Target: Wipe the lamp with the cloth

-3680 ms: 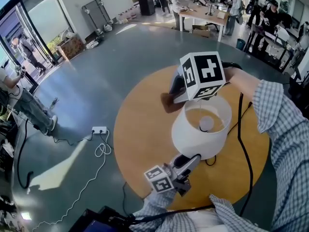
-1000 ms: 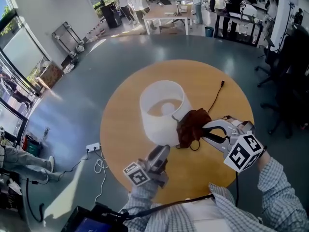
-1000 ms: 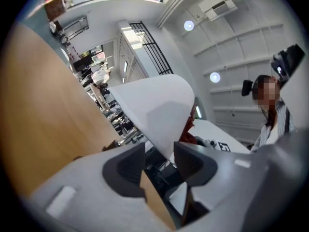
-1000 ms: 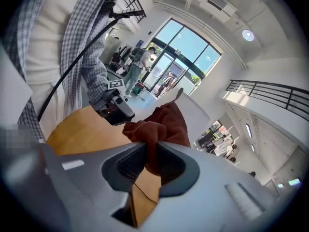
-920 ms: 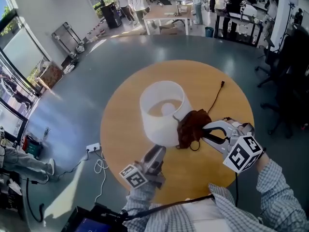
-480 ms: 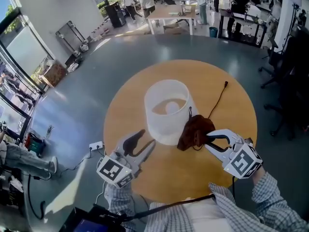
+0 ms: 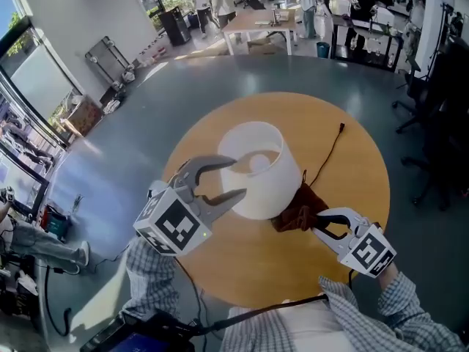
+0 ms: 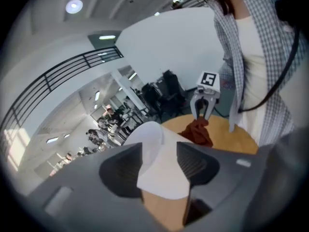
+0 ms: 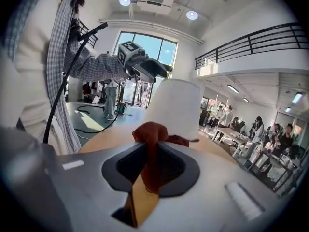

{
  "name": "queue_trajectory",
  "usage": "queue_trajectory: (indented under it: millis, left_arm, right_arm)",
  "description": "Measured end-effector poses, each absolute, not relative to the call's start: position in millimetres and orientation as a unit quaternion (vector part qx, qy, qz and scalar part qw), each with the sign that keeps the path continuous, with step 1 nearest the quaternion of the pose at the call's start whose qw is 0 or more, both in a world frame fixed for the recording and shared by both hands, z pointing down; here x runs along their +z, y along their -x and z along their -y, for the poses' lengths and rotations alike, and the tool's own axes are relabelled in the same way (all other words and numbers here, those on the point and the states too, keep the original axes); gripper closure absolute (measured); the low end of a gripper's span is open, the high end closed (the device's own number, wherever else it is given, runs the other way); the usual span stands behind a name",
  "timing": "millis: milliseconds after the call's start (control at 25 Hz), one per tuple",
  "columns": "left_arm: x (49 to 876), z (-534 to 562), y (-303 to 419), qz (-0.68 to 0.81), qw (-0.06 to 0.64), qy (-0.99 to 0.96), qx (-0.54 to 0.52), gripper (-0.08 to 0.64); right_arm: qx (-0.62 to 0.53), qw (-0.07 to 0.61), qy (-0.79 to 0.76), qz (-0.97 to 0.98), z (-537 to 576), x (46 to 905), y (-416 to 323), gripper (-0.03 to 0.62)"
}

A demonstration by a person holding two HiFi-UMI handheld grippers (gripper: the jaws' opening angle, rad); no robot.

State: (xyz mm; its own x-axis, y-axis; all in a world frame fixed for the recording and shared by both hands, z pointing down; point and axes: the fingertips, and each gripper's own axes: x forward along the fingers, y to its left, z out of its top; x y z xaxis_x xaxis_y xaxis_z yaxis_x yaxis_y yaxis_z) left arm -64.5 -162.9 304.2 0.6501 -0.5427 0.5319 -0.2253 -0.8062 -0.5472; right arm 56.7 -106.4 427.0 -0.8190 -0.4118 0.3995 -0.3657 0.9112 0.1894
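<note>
While the person stands over a round wooden table (image 7: 344, 167), the head view shows a white lamp (image 7: 267, 189) on it near the middle, seen from above. The left gripper (image 7: 238, 178) is held up beside the shade's left rim, jaws spread. The right gripper (image 7: 316, 222) pinches a dark red cloth (image 7: 297, 215) against the table, touching the lamp's right foot.

In the left gripper view, the left gripper (image 8: 160, 151) has just been opening; the lamp (image 8: 150, 138) shows in the gap between the jaws, the pads not pressing on it. The cloth (image 8: 197, 131) hangs beyond.

In the right gripper view, the right gripper (image 9: 150, 158) clamps the cloth (image 9: 150, 134), with the lamp (image 9: 176, 105) just behind.
</note>
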Motion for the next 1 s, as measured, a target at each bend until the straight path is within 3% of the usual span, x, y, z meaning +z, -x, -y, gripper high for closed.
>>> queue_trajectory:
  millis: [280, 480, 720, 1000]
  left_arm:
    - [328, 169, 55, -0.102, 0.254, 0.822, -0.499, 0.353]
    - [334, 162, 54, -0.064, 0.234, 0.829, -0.504, 0.435]
    - [336, 164, 50, -0.049, 0.224, 0.832, -0.506, 0.443]
    - [331, 161, 59, -0.055, 0.219, 0.871, -0.436, 0.462]
  right_arm:
    - [-0.010, 0.215, -0.216, 0.952, 95, 442, -59, 0.525]
    - [0.013, 0.206, -0.224, 0.952, 92, 445, -63, 0.525]
    - [0.024, 0.203, -0.231, 0.951, 101, 450, -70, 0.525]
    - [0.058, 0.183, -0.250, 0.949, 111, 448, -64, 0.525]
